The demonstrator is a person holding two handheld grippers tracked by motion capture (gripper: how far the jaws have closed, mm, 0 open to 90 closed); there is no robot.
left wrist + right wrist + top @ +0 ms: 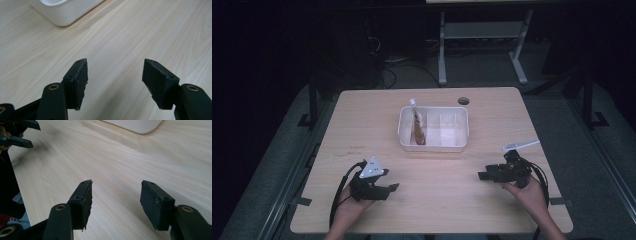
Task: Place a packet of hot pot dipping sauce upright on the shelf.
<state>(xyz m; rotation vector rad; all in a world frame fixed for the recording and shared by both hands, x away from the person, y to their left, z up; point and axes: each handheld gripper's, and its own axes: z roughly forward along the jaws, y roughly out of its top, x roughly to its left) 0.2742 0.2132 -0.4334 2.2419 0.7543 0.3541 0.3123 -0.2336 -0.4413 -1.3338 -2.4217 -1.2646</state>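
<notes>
Both grippers released, nothing held. Left gripper low over the table, jaws apart, bare wood between them in its own view. Right gripper same state: jaws wide, just opened a touch more, nothing between them

White bin sits ahead of both grippers, between them across the table, well apart from each. It has divided compartments; an upright pouch with a white cap stands in the compartment nearest the left gripper's side, leaning slightly. From the left gripper view a corner of the bin is ahead and to the jaws' left; from the right gripper view its rounded corner is ahead and slightly right

Path from either gripper to the bin is open tabletop, no obstructions. Left gripper shows far left in the right gripper view

Surface: light wood-grain top, small dark round grommet past the bin. Room is dark; another table's grey legs and cables on the floor beyond
</notes>
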